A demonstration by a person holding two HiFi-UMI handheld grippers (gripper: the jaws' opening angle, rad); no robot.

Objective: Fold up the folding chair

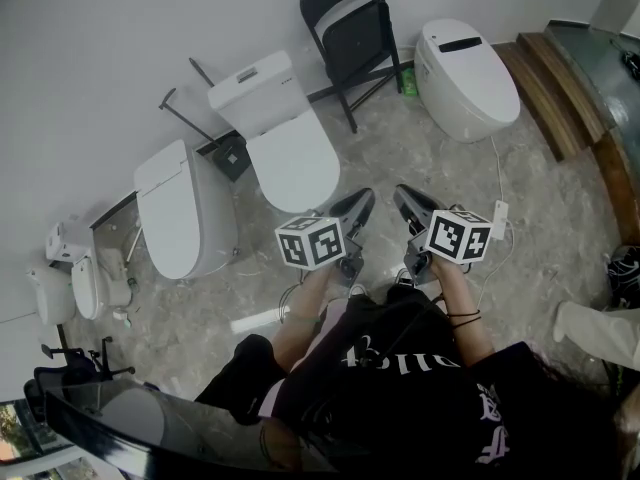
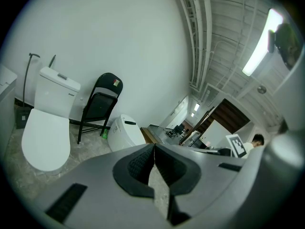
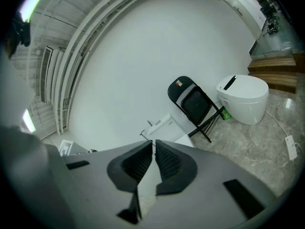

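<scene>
A tank toilet (image 1: 290, 143) stands left of the chair (image 1: 352, 30), which is far off at the wall. Near the person, the left gripper (image 1: 362, 204) is closed and empty. The right gripper (image 1: 408, 201) is all but closed, also empty. An oval toilet (image 1: 465, 78) sits far right.

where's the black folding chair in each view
Head view: folding chair at top centre, above both grippers.
Left gripper view: folding chair left of centre, at mid height.
Right gripper view: folding chair right of centre, at mid height.
Shared landmark: the rounded white toilet just right of the chair in every view.
</scene>
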